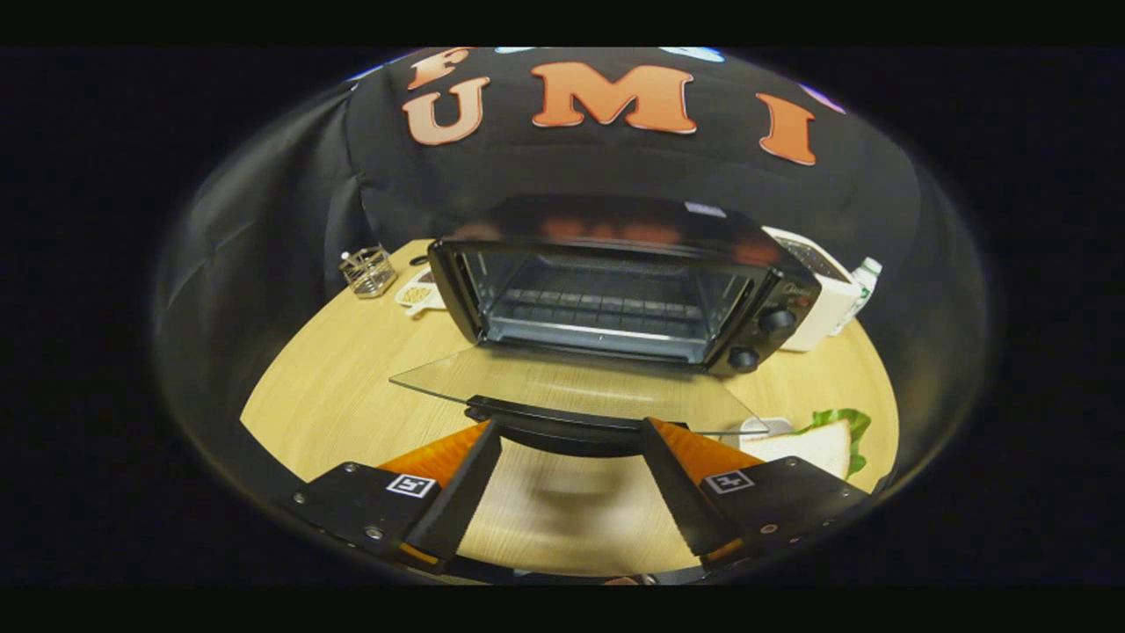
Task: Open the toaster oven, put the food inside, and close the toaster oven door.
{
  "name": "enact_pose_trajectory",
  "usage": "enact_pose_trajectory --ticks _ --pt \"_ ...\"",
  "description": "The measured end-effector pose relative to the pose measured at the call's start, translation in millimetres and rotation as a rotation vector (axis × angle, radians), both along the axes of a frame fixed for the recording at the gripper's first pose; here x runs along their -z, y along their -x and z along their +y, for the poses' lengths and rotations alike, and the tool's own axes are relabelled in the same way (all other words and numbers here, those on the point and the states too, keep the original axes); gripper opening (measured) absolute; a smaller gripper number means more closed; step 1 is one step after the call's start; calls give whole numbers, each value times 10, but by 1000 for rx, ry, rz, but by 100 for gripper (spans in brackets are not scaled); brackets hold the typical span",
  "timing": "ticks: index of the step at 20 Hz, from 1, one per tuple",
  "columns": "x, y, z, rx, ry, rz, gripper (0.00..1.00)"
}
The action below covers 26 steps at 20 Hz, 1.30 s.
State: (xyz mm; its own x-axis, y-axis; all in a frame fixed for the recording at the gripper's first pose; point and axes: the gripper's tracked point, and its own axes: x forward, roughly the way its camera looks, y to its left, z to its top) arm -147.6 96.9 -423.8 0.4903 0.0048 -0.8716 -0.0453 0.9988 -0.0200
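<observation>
A black toaster oven (615, 281) stands on the wooden table (352, 387) with its glass door (562, 387) folded down flat toward me. Inside I see a wire rack (598, 308) with nothing on it. The door's dark handle (562, 426) runs along its near edge, just ahead of my fingertips. My gripper (569, 431) is open, its fingers spread to either side of the handle's middle without pressing on it. A sandwich (822, 440) with white bread and green lettuce lies on the table right of my right finger.
A wire basket (367, 271) and a small white dish (420, 292) sit left of the oven at the back. To the oven's right stand a white appliance (822, 303) and a small bottle (860, 286). Black cloth walls close in the table.
</observation>
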Motion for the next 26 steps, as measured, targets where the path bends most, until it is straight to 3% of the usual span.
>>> enact_pose_trajectory --ticks 3,12,18,22,26 --pt "228 119 83 22 -79 90 88" --pt "654 40 -147 59 -37 159 85" --pt "689 5 -182 -25 28 109 84" --pt "509 29 -208 14 -34 84 84" --pt "150 -43 -405 21 -17 -13 84"
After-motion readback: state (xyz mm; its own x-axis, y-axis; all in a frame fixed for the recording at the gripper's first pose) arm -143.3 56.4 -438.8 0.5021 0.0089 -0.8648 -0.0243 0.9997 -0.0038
